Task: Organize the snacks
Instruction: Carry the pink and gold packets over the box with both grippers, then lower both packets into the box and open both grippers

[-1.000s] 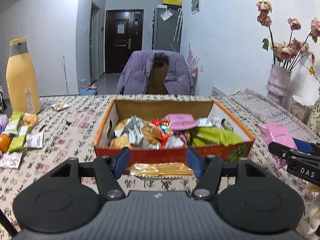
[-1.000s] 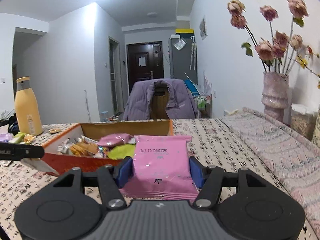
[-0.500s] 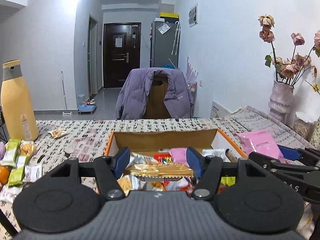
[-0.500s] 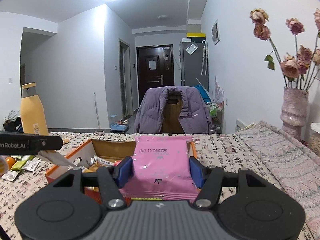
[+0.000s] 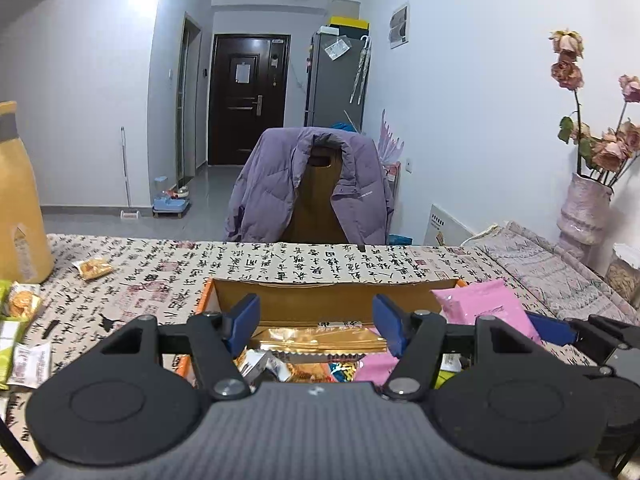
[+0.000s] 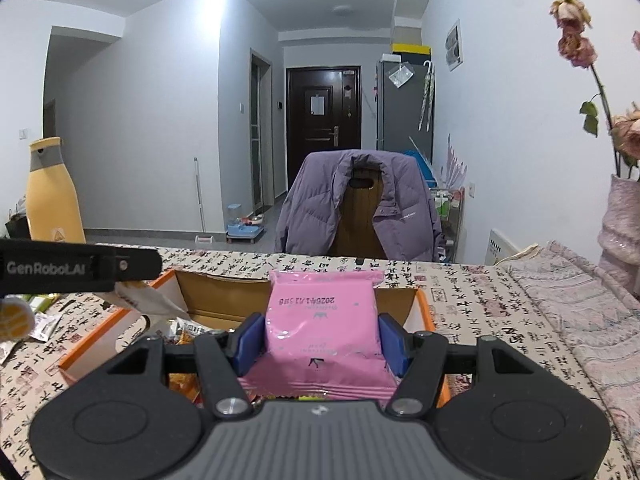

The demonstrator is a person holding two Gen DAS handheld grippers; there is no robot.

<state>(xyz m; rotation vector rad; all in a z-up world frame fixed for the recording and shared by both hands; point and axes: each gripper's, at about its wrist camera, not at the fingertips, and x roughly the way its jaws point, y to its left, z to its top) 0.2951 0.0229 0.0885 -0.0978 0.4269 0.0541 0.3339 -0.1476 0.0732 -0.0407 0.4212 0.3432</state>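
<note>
Both tools grip snacks above the open orange cardboard box (image 5: 332, 300): left tool (image 5: 316, 322) clamps a flat gold foil packet (image 5: 320, 342), right tool (image 6: 322, 338) a pink plastic pouch (image 6: 322, 320).

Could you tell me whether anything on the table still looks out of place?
Yes: several snack packets lie scattered on the tablecloth left of the orange box, and one small packet sits alone near the yellow bottle, all outside the box.

left gripper (image 5: 316, 318), gold packet (image 5: 320, 342), orange box (image 5: 332, 300)
</note>
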